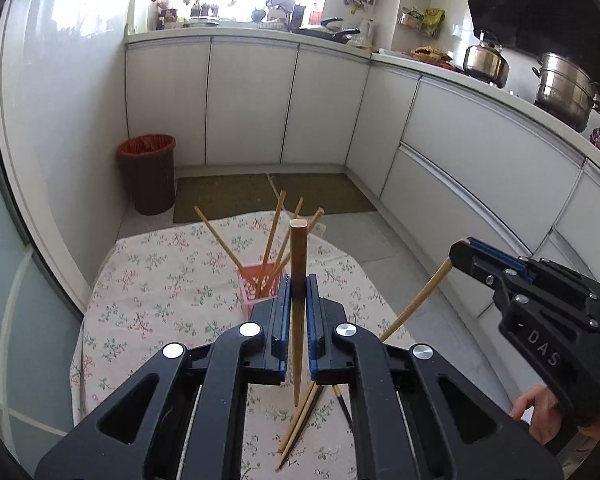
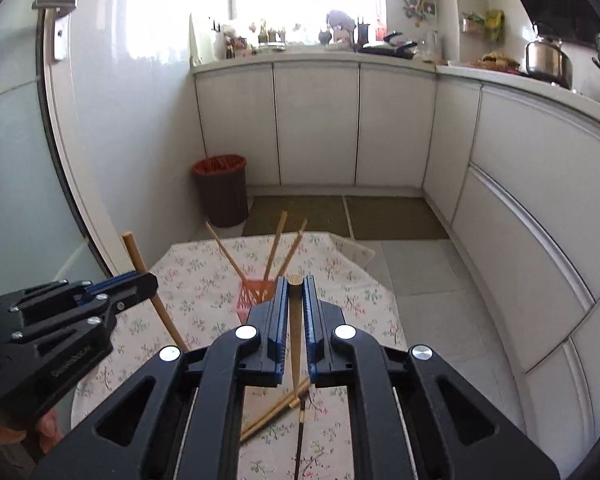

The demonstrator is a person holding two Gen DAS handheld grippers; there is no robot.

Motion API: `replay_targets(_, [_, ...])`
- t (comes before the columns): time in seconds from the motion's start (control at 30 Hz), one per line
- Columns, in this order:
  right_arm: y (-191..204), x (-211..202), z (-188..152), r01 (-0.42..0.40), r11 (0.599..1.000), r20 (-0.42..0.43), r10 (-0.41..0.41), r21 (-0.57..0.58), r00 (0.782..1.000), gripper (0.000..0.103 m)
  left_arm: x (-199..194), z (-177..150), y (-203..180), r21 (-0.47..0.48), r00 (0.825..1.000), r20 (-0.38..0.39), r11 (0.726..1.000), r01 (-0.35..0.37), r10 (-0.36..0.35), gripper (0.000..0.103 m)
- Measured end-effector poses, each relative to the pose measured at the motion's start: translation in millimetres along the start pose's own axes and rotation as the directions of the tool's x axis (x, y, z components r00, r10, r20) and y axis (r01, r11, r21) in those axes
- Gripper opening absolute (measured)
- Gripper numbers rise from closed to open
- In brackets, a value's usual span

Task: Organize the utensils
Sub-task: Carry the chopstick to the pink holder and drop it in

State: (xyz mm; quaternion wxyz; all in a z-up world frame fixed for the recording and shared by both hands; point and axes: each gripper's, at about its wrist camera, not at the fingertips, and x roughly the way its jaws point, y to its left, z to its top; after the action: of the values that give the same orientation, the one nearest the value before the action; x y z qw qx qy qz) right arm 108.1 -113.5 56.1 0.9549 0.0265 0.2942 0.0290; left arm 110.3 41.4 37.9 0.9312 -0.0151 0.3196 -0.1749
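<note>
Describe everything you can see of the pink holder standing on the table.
The pink plastic lattice holder is a small square basket with openwork walls, seemingly plastic. It stands upright on the floral tablecloth, toward the table's far side. Several light wooden chopsticks stand inside it, fanning outward and leaning on its rim. In both wrist views a hand-held gripper hides its near side. Neither gripper touches it; more chopsticks lie loose on the cloth nearer the camera.

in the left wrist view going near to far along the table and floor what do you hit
loose chopsticks → left tool gripping a chopstick → pink holder → floor mats → white cabinets
</note>
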Motion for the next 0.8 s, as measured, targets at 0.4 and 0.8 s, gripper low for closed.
replay_targets(0.4, [12.0,43.5,79.0,-0.101,0.993,0.145,0.092,0.056,0.985,0.008,55.1,78.4,29.1,-0.103,0.992,0.095,0.992,-0.075,0.085,0.006])
replay_targets(0.8, [18.6,105.1,54.7,-0.119,0.991,0.114,0.112,0.057,0.987,0.008,99.6,48.7,64.5,-0.178,0.990,0.107,0.981,-0.074,0.094,0.037])
